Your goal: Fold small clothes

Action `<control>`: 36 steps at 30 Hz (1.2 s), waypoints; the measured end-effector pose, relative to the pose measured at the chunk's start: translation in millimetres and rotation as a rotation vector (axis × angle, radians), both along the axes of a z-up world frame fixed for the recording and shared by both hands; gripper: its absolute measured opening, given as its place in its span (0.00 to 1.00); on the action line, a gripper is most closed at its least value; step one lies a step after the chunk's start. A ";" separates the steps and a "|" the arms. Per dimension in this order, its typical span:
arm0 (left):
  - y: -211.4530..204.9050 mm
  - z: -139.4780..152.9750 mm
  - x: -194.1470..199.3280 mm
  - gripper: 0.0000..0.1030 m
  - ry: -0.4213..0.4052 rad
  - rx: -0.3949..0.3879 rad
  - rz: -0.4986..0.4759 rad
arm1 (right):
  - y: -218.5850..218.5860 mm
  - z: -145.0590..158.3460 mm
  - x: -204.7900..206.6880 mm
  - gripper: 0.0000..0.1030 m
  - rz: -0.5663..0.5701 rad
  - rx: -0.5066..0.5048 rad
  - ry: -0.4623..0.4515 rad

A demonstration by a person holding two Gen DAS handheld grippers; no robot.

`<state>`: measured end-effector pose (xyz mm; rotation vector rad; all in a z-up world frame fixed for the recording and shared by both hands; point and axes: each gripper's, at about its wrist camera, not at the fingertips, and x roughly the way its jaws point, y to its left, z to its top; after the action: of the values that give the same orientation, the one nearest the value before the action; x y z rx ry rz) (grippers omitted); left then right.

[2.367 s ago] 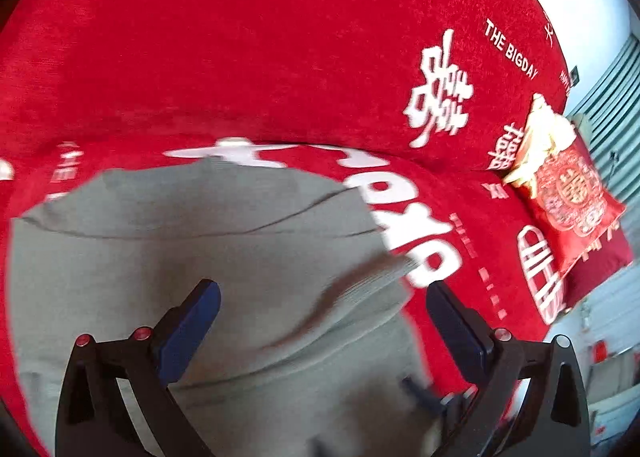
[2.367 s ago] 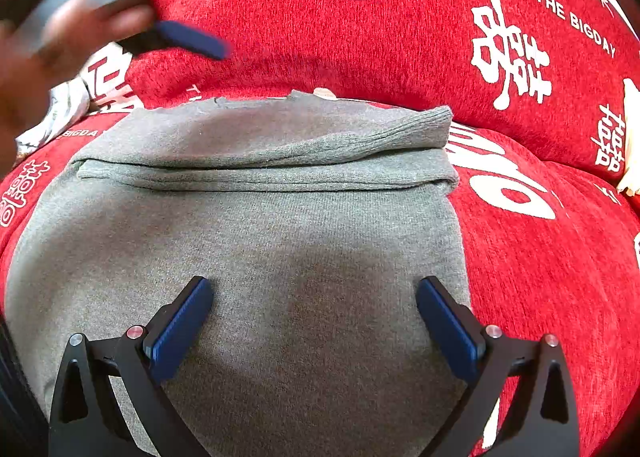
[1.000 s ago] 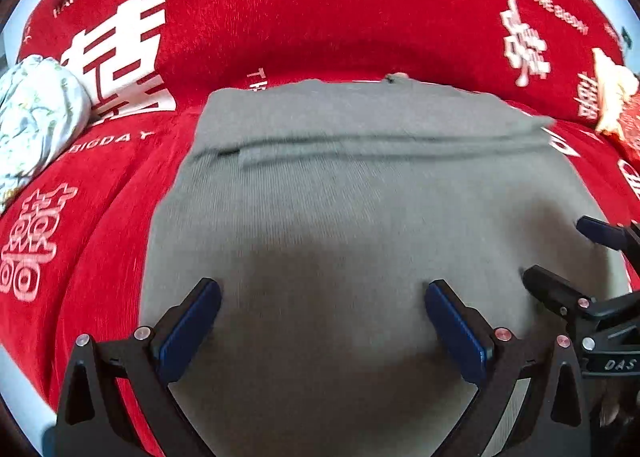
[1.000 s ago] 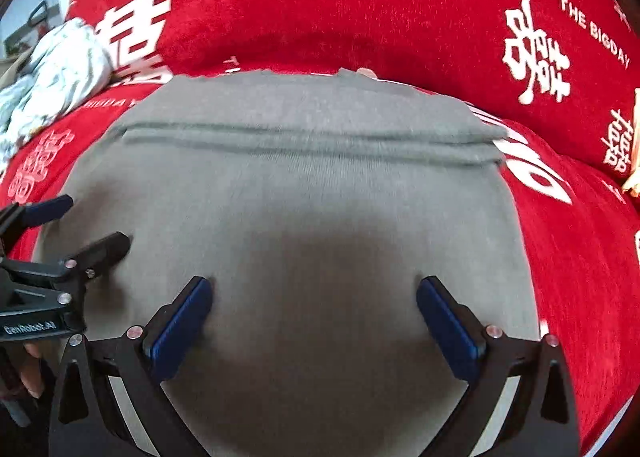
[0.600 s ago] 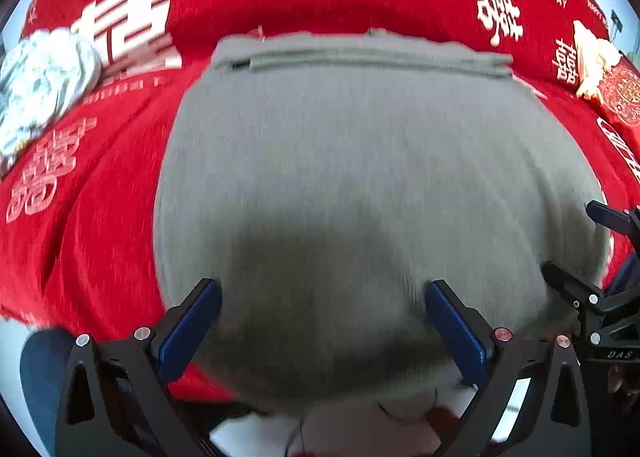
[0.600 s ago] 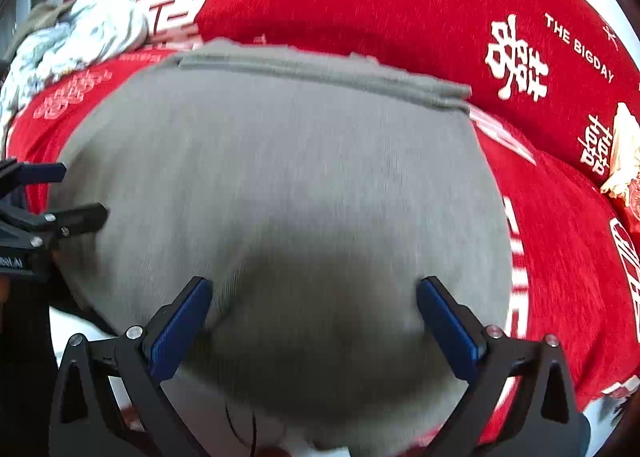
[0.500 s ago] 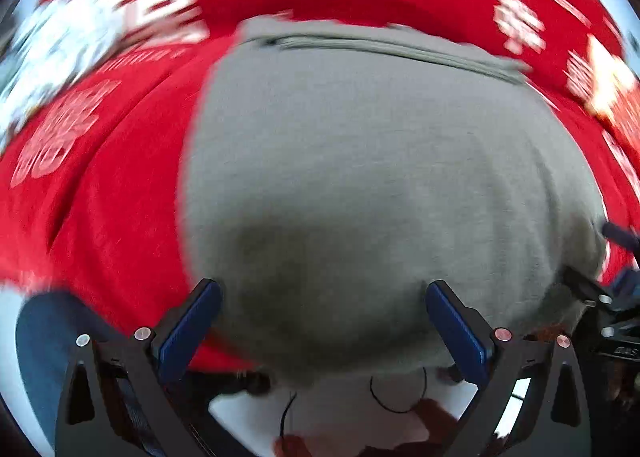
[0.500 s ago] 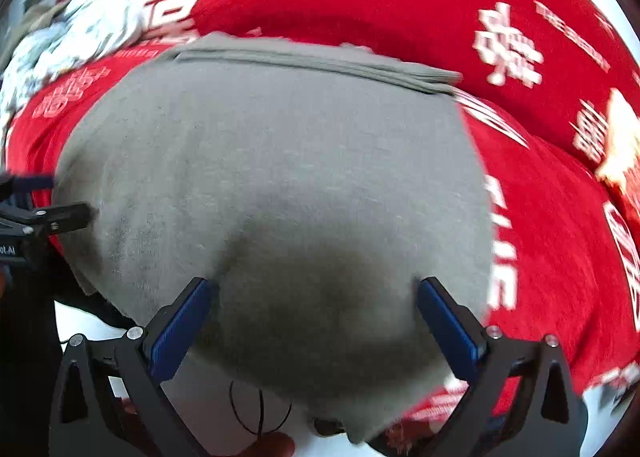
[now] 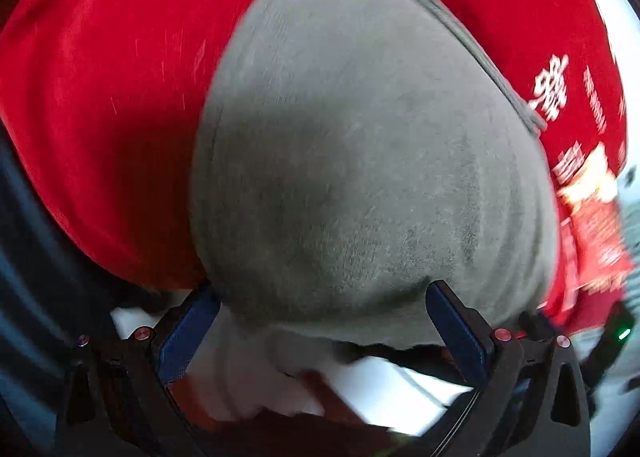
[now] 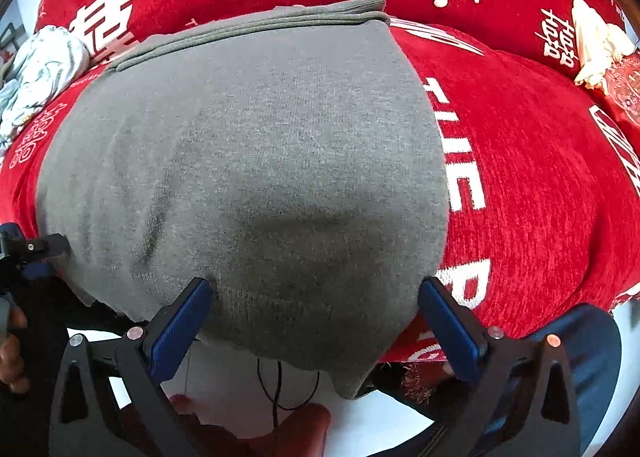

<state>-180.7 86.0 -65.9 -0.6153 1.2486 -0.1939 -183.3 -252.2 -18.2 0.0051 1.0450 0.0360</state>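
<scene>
**Grey garment over the sofa's front edge, both tongs wide open at its hem**

Red sofa cover [image 10: 540, 161]: white printed characters and lettering, spans both views. It carries the grey knit garment [image 10: 256, 161], which lies spread flat on the seat, its folded band at the far end by the backrest, its near hem hanging over the front edge of the seat.

Right tongs [image 10: 314, 323]: spread wide, holding nothing. The garment's near hem lies between the two blue pads; the hanging corner droops below pad level. Contact between pads and fabric cannot be told.

Left tongs [image 9: 320, 331]: also spread wide, nothing gripped. The garment's near edge bulges between the pads, left view motion-blurred. In the right view the left tongs' tip sits at the garment's left edge, near the hem.

Smaller items: pale crumpled cloth [image 10: 40, 73] at far left on the sofa; red-and-gold cushion [image 10: 622, 77] at far right.
</scene>
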 end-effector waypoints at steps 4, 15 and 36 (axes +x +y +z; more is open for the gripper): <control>3.0 -2.3 -2.7 0.89 -0.003 -0.038 0.027 | -1.7 0.7 -1.9 0.84 -0.026 -0.023 -0.005; -13.5 81.6 -14.4 0.14 -0.291 0.076 -0.087 | -26.3 50.9 -10.7 0.08 0.057 0.221 -0.107; 12.6 90.3 107.7 0.93 -0.264 -0.086 0.042 | -42.1 54.4 83.9 0.80 -0.048 0.353 -0.218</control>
<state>-73.0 98.6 24.3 -0.6670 0.9760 -0.2857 -99.4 -294.4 36.1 0.3398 0.8095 0.1730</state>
